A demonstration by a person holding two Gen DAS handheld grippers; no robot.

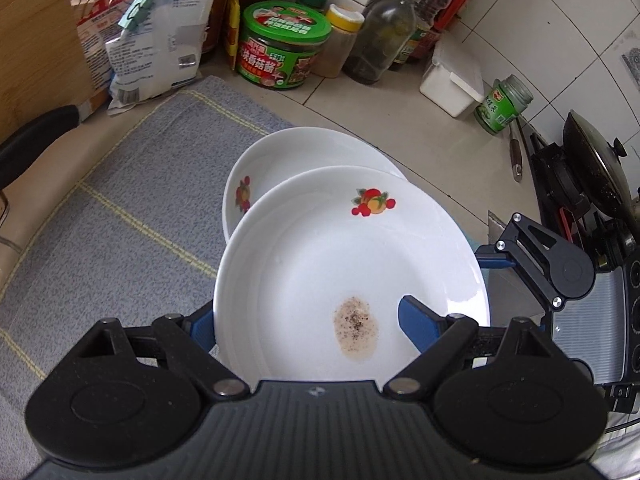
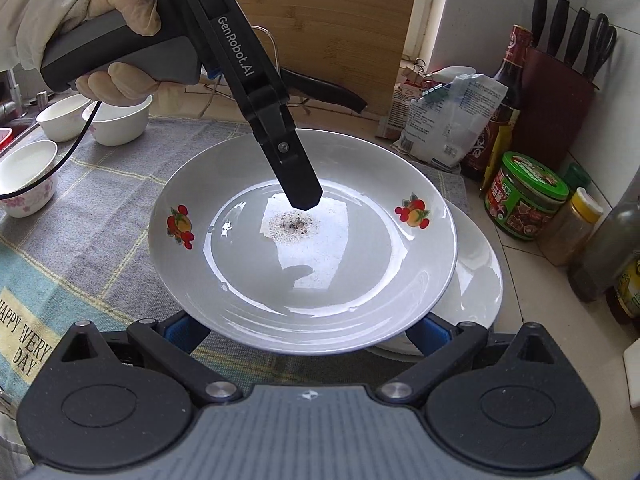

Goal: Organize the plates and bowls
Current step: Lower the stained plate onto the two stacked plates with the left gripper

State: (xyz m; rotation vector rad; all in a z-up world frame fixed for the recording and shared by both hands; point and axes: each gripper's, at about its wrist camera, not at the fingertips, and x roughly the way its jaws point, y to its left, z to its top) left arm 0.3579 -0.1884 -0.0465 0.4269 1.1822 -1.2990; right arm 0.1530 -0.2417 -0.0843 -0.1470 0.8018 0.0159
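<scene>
A white plate (image 1: 340, 248) (image 2: 304, 260) with fruit prints and a speckled brown stain hangs just above a second matching plate (image 1: 304, 152) (image 2: 476, 280) that lies on the grey cloth (image 1: 120, 200). My left gripper (image 1: 308, 320) is shut on the upper plate's rim, with one finger (image 2: 300, 184) on top reaching the plate's middle and the other below. My right gripper (image 2: 308, 332) (image 1: 496, 260) has its jaws spread wide, and its tips are hidden under the same plate's opposite rim. Three small white bowls (image 2: 116, 120) stand at the cloth's far left.
A green-lidded jar (image 1: 280, 52), spice jars and bottles (image 1: 380, 40) line the tiled wall, beside flour bags (image 1: 152, 40) and a cutting board (image 2: 332, 32). A knife block (image 2: 556, 92) stands in the corner. A stove with a lidded wok (image 1: 592, 168) is at the right.
</scene>
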